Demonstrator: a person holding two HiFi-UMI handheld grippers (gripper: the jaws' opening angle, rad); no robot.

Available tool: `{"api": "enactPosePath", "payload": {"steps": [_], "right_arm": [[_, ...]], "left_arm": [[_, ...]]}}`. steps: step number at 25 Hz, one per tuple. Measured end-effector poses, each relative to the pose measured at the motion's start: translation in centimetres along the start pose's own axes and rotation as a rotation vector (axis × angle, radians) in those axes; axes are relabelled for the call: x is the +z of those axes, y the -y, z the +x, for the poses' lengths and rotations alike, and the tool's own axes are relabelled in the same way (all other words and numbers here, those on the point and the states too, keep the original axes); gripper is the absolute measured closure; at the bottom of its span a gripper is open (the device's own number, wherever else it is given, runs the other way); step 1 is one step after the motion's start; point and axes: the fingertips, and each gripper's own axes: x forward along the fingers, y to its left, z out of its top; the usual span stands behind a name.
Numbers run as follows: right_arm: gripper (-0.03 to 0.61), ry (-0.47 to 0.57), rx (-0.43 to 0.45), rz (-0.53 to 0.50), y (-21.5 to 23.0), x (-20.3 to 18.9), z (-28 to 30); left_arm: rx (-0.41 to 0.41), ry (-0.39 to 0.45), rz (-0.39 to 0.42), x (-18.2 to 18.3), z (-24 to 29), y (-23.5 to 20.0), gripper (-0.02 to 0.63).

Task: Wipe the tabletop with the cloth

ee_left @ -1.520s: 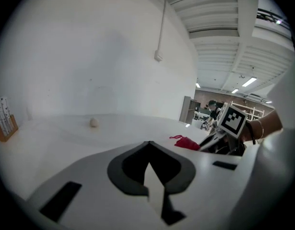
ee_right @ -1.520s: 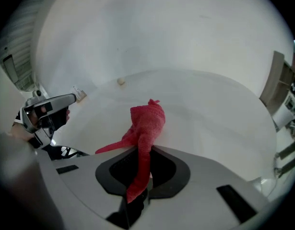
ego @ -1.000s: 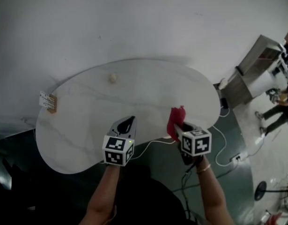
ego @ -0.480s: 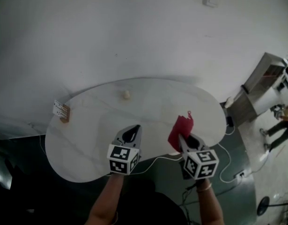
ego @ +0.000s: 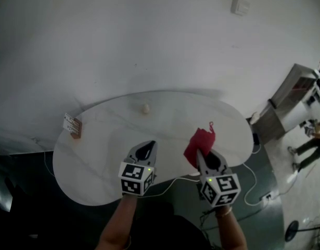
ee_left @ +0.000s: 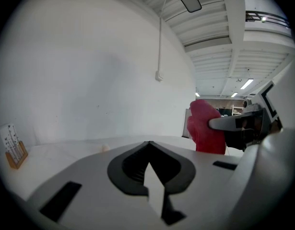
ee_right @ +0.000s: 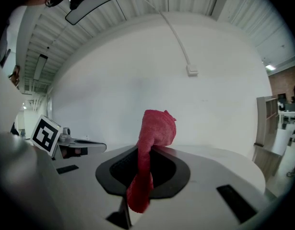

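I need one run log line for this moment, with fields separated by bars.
right gripper: shut on red cloth | left gripper: shut, empty | cloth: bunched, over tabletop, contact unclear

Head view looks steeply down; both gripper views skim the shared tabletop (ego: 107, 134).

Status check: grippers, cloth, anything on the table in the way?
Left gripper shut, empty. Right gripper shut on red cloth, bunched over tabletop front edge. Small pale lump far side, card stand left edge.
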Motion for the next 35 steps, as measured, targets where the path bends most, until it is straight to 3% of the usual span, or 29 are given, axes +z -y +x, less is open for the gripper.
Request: {"api": "enactPosePath", "payload": {"steps": [13, 35], "right_arm": [[0.534, 0.027, 0.027, -0.011, -2.7, -0.7, 0.9], [0.534, 0.061, -0.013, 0.051, -1.7, -1.2, 0.8]], "left_arm": [[0.013, 0.002, -0.026, -0.4, -1.4, -1.3, 0.611], [0.012, 0.015, -0.029, -0.3, -1.6, -1.1, 0.611]]}}
